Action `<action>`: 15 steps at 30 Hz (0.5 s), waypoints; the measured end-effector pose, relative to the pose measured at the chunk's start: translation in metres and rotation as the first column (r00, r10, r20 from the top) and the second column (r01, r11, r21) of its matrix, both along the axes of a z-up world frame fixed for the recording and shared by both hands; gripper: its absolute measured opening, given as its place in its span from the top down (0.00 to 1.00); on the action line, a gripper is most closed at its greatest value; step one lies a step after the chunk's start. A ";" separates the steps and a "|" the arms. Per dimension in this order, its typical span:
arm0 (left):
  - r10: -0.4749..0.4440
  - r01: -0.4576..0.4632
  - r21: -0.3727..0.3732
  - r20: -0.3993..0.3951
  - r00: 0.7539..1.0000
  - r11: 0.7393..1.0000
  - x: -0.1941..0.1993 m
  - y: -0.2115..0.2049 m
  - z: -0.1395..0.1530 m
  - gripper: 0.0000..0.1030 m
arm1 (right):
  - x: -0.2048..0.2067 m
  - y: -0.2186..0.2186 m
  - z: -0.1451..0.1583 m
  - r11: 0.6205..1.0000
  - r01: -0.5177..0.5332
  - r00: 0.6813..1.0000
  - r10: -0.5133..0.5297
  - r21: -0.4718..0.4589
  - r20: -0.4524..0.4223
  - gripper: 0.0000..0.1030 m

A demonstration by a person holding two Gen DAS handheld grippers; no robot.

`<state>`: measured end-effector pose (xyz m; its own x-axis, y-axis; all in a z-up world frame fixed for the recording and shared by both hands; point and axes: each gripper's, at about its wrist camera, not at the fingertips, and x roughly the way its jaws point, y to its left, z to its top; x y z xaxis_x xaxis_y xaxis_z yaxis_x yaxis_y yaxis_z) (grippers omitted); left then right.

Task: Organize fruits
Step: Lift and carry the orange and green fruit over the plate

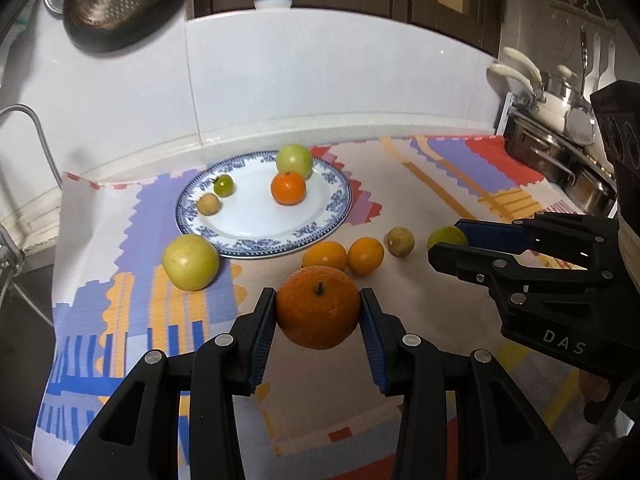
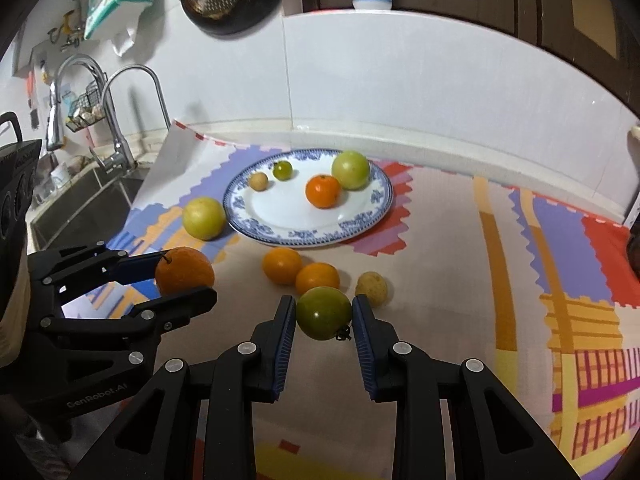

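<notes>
Orange-skinned, the large orange (image 1: 318, 306) sits pinched in my left gripper (image 1: 319, 312), lifted off the mat (image 1: 432, 208). My right gripper (image 2: 323, 316) clamps a green tomato (image 2: 323, 313). At twelve o'clock, the blue-rimmed plate (image 1: 248, 236) holds four fruits.

Left gripper (image 1: 319, 310): enters from the bottom centre of the left wrist view, both black fingers reaching up the frame; blue pads (image 1: 259, 342) pressed against either side of a large orange (image 1: 318, 306), held clear of the surface.
Left gripper, seen from the right wrist view: lower left of the frame, lying sideways with its fingers pointing right.
Right gripper (image 2: 323, 320): rises from the bottom centre of the right wrist view; blue pads (image 2: 365, 342) clamped on a green tomato (image 2: 323, 313).
Right gripper, seen from the left wrist view: right edge of the frame, fingers pointing left.
</notes>
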<state>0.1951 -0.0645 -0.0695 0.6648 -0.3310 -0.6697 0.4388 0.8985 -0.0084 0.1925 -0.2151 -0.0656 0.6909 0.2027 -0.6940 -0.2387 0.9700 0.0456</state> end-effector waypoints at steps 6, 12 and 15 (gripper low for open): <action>0.023 -0.022 -0.015 0.044 0.999 1.000 -0.015 0.007 0.018 0.61 | -0.015 0.006 0.018 1.000 0.000 0.999 0.000 0.019 0.047 0.71; 0.044 -0.042 -0.020 0.096 0.994 0.999 -0.028 0.016 0.035 0.61 | -0.028 0.011 0.033 1.000 -0.006 0.996 0.004 0.026 0.091 0.71; 0.058 -0.055 -0.026 0.116 0.992 0.998 -0.031 0.020 0.042 0.61 | -0.033 0.014 0.040 1.000 -0.010 0.994 0.007 0.028 0.111 0.71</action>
